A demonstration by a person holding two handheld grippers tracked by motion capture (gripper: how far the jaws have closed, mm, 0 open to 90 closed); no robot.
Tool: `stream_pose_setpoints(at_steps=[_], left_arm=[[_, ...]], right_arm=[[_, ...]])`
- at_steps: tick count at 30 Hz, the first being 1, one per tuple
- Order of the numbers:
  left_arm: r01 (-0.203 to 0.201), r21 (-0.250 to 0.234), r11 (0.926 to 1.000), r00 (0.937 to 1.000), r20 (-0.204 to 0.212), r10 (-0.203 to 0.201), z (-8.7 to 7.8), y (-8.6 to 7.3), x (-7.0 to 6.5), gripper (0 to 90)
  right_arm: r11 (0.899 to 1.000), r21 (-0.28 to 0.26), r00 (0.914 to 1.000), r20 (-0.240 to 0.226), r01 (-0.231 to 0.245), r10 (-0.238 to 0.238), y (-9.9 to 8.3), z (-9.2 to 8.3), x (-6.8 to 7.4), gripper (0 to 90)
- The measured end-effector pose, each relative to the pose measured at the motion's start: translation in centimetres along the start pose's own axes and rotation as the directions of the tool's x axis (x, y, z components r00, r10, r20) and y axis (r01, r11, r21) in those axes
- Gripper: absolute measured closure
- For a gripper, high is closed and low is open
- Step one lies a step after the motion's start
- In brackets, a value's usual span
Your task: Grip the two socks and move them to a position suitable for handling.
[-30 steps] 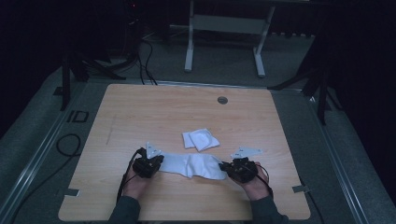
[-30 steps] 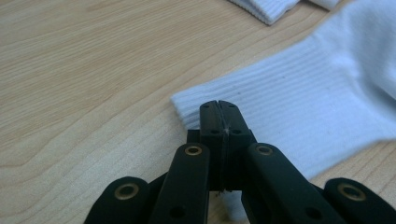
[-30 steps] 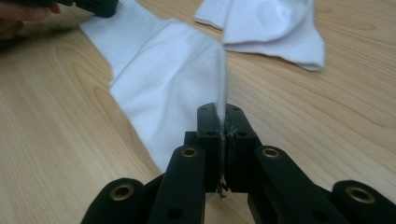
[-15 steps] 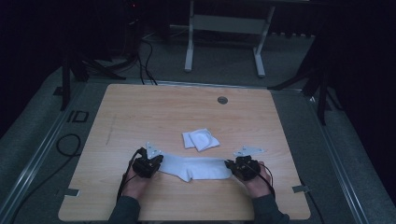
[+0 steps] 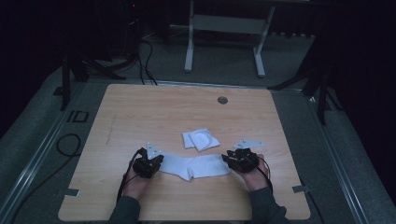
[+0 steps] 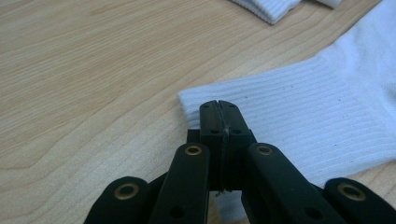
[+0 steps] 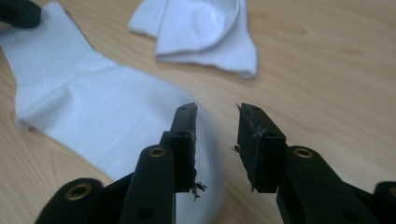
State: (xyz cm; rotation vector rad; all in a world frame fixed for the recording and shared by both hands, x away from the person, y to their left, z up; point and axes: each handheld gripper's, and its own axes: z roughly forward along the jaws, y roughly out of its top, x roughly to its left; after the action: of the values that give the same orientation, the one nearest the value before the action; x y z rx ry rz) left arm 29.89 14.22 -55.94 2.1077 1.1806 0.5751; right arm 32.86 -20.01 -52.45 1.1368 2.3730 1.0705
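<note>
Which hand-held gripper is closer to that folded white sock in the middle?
The right hand-held gripper, though only slightly: it sits below-right of the folded sock. The left hand-held gripper sits below-left, a bit farther off.

A light wooden table [image 5: 140,116] with rounded corners stands in a dim room. A round grommet [image 5: 222,100] sits near the table's far edge. Grey carpet [image 5: 37,144] surrounds the table, with metal rails [image 5: 42,154] running along the table's left and right sides. Beyond the table's far edge stands a white metal frame [image 5: 224,23] on two legs. Black cables [image 5: 144,60] trail on the floor left of that frame. Everything farther back is in darkness.
</note>
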Motion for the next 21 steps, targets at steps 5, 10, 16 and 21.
stream_pose_setpoints(at_steps=[5, 10, 16, 21], left_arm=[[0.001, 0.000, 1.0000, 1.0000, 0.004, -0.001, 0.0, 0.0, 0.0, 89.5], [0.004, -0.001, 1.0000, 1.0000, 0.006, -0.004, 0.0, 0.0, 0.0, 89.5], [0.004, -0.001, 1.0000, 1.0000, 0.006, -0.004, 0.0, 0.0, 0.0, 89.5], [0.005, 0.001, 1.0000, 1.0000, 0.006, -0.005, 0.0, 0.0, 0.0, 89.5]], right_arm=[[1.000, -0.007, 0.9995, 0.008, 0.031, -0.031, 1.3, 0.4, 0.2, 65.7], [0.999, 0.004, 0.9989, 0.008, 0.047, -0.047, 3.3, 2.7, -0.3, 65.5], [0.997, 0.023, 0.9972, 0.023, 0.070, -0.071, 4.7, 4.2, -0.5, 65.1], [0.996, 0.038, 0.9963, 0.035, 0.077, -0.079, 6.0, 5.5, -0.8, 64.4]])
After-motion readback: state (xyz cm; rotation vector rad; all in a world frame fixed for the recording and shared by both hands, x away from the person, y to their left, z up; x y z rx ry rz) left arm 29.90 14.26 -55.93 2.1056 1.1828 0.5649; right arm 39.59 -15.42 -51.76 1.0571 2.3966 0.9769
